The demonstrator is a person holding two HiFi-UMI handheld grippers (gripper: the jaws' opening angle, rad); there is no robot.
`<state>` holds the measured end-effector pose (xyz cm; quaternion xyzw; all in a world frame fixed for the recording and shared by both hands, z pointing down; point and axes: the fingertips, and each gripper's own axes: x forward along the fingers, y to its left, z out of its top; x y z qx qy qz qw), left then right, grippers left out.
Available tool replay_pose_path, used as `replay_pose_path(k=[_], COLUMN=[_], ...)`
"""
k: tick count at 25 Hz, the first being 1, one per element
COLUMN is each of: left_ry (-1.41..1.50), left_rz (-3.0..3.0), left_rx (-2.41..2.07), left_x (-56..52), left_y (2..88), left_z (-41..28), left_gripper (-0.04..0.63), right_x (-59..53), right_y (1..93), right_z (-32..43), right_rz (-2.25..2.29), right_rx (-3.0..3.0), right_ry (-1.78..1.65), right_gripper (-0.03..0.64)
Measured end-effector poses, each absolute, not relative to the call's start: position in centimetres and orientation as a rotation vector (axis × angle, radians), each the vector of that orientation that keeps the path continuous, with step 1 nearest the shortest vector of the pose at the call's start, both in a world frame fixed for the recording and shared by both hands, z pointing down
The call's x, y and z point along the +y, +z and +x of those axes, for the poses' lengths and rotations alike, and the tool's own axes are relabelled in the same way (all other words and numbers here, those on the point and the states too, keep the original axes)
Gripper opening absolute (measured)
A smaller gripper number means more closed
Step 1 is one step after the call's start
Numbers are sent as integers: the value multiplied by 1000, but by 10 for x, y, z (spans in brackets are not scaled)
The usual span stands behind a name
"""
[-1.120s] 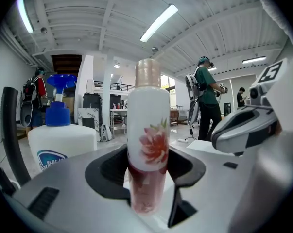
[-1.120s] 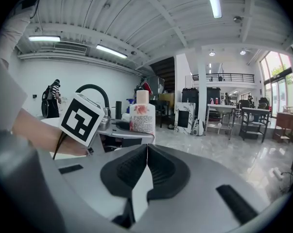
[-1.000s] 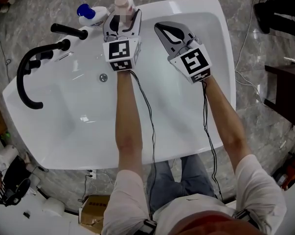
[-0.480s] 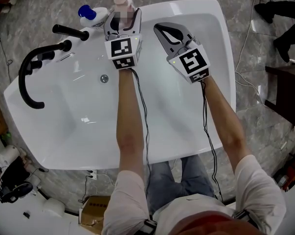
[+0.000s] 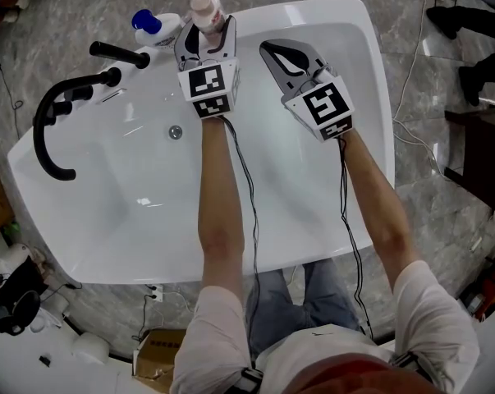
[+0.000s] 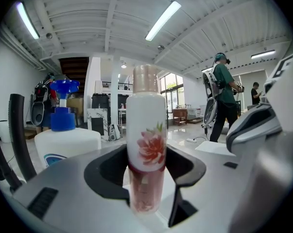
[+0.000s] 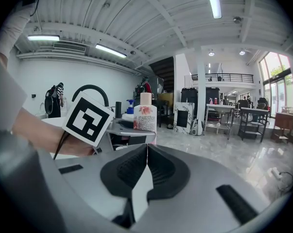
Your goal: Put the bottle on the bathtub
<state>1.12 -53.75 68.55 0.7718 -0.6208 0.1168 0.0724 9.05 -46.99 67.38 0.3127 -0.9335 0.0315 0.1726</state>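
Pump bottle (image 5: 153, 23) stands just left of the drop spot, so don't nudge it. Left gripper (image 5: 206, 36) is clamped on the upright bottle (image 5: 207, 10) at the bathtub (image 5: 313, 11) far rim. Base probably seated, hard to confirm. Release slowly and back straight out. Right gripper (image 5: 273, 52) is fully closed, empty. Only the left gripper view shows the bottle's base; the head view shows where it is on the rim.

White bottle (image 6: 146, 144) with red-pink flower print, deep pink lower part, pale pink cap. Glossy white bathtub (image 5: 132, 220). Black faucet (image 5: 46, 130). White pump bottle (image 5: 167, 25), blue pump head. Grey marbled floor (image 5: 66, 15). Grey left hand-held gripper (image 5: 204, 33) and right hand-held gripper (image 5: 270, 48), black pads, black-and-white square markers.
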Motion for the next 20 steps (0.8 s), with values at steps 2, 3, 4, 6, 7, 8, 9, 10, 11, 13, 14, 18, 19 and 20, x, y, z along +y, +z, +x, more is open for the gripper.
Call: replay_pose_path(k=[2, 3, 4, 6, 7, 8, 9, 10, 11, 13, 14, 18, 19, 20], left_ry=[347, 350, 353, 356, 357, 358, 357, 355, 352, 346, 346, 345, 341, 337], left_rz=[2316, 2313, 2311, 2305, 2301, 2296, 2290, 2284, 2281, 2279, 2277, 2266, 2264, 2262], left_rx=[-1868, -1871, -1875, -1882, -1886, -1891, -1895, -1900, -1904, -1913, -1917, -1925, -1925, -1926], left_x=[-536, -536, -535, -533, -532, -531, -530, -530, -529, -528, -527, -521, -519, -518], left_y=[685, 685, 685, 685, 685, 685, 685, 686, 686, 685, 684, 683, 682, 682], left_z=[11, 11, 12, 12, 11, 11, 10, 10, 10, 10, 10, 10, 10, 11], left_gripper=[238, 241, 244, 245, 245, 245, 245, 245, 245, 245, 246, 245, 245, 245], right_x=[-469, -468, -467, -464, -463, -462, -462, -462, -462, -462, -462, -459, -458, -458], right_y=[674, 673, 673, 674, 674, 674, 673, 673, 674, 673, 673, 671, 670, 670], right_z=[91, 91, 91, 91, 91, 91, 91, 91, 91, 90, 91, 91, 92, 92], right_rz=[883, 880, 878, 874, 871, 871, 873, 873, 870, 868, 871, 870, 869, 872], right_rx=[-2652, -2652, -2652, -2651, -2651, -2652, -2652, -2653, -2654, -2656, -2656, -2654, -2654, -2653], right_ry=[97, 103, 108, 116, 119, 117, 113, 111, 113, 115, 112, 117, 119, 118], right_gripper=[-5, -5, -5, -5, -5, -5, -5, -5, -5, -5, -5, -5, -5, -5])
